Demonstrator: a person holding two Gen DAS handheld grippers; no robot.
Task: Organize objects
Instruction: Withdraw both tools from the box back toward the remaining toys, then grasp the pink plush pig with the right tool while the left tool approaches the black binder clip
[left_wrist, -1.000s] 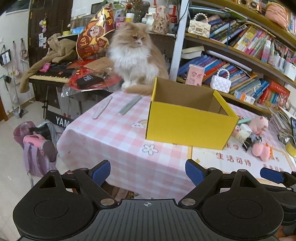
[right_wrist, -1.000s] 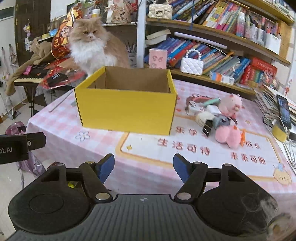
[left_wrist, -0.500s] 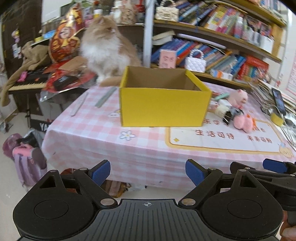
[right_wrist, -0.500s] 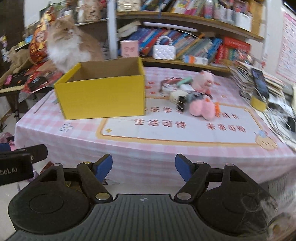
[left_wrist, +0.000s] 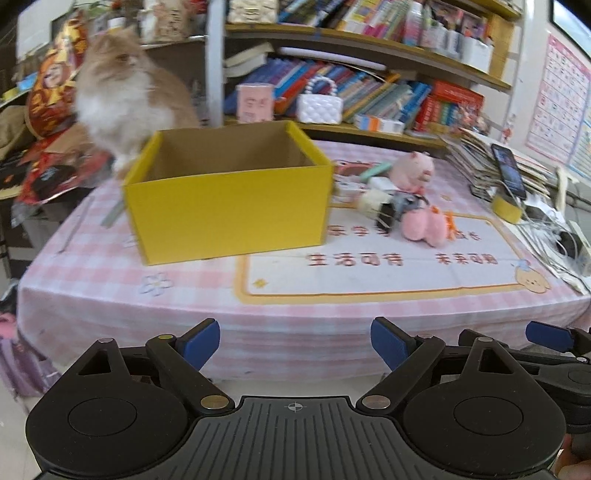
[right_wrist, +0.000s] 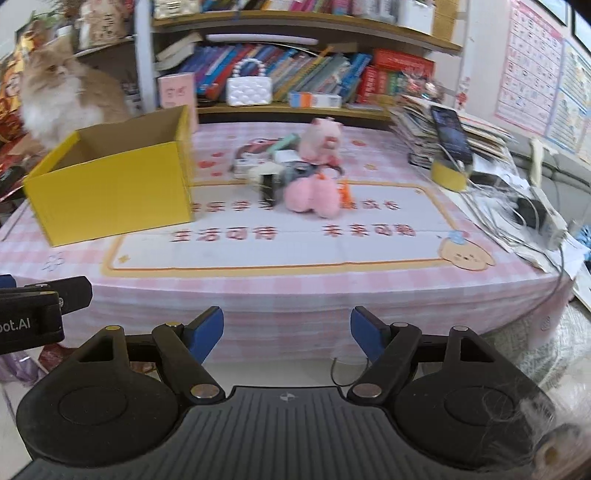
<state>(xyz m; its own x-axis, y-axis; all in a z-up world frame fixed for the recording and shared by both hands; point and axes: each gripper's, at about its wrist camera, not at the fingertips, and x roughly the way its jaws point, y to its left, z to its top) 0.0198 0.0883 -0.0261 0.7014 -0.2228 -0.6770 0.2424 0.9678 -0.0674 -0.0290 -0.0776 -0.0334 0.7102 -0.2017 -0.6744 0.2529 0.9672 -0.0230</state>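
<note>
An open yellow cardboard box (left_wrist: 229, 210) stands on the left of the pink checked table (left_wrist: 192, 295); it also shows in the right wrist view (right_wrist: 110, 192). Its inside looks empty. To its right lies a pile of small things: a pink pig plush (left_wrist: 412, 170) (right_wrist: 319, 140), a fluffy pink plush (left_wrist: 423, 227) (right_wrist: 312, 195) and small boxes (right_wrist: 266, 170). My left gripper (left_wrist: 295, 341) is open and empty, in front of the table's near edge. My right gripper (right_wrist: 286, 330) is open and empty, also short of the edge.
A long-haired cat (left_wrist: 125, 92) sits at the table's back left behind the box. A phone (right_wrist: 450, 133) leans on a book stack above a yellow tape roll (right_wrist: 448, 175) at the right, with cables (right_wrist: 517, 218). Bookshelves (left_wrist: 369, 85) line the back.
Both grippers have swung right and pulled back from the table, so the box has shifted left in view and the plush pile and the table's right side now show. Both jaws stay open.
</note>
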